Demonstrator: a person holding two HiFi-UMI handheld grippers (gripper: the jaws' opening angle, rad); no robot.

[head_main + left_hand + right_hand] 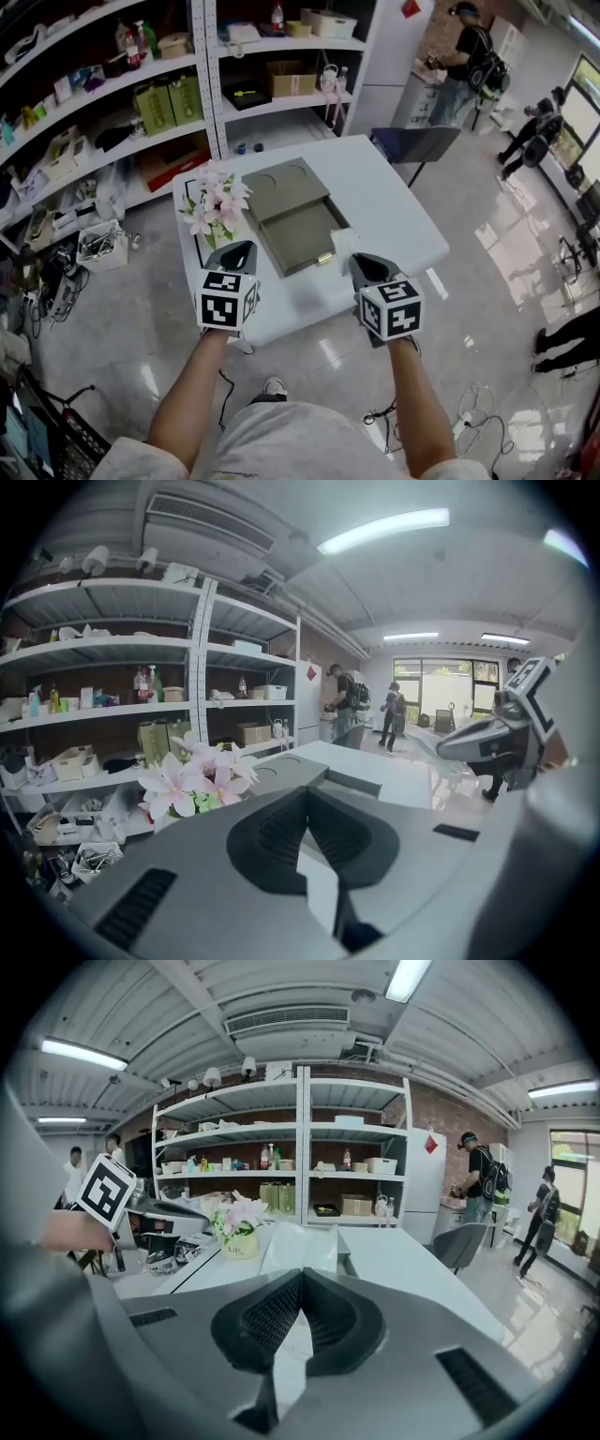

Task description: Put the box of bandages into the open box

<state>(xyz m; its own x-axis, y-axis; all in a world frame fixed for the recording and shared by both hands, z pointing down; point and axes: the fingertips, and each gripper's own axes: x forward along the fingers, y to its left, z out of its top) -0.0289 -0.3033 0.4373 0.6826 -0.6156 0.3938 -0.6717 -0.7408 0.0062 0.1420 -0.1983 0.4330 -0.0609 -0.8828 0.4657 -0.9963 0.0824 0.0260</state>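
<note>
— Workshop room: pale glossy floor, grey metal shelving along the back, people standing far off at right. What's on the white rectangular table?
— One flat olive-grey box w/ its shallow tray pulled out toward the person, so it's open. Just left of it, a pot of pink-and-white flowers.
— And the bandages?
— That's the small white box, on the tabletop just beside the tray's near right corner (outside the tray, not in it).
— Grippers?
— On the left gripper the jaws are together, tips meeting, nothing btw them. It hangs over the table's near edge, just in front of the flowers. On the right gripper it's the same: jaws closed on nothing, approx level w/ the other, the small white box just ahead of its tips. Can't tell if they touch; the gripper's own body hides the box's base.
— Anything else?
— A dark chair at the table's far right corner, seat tucked toward it.
</note>
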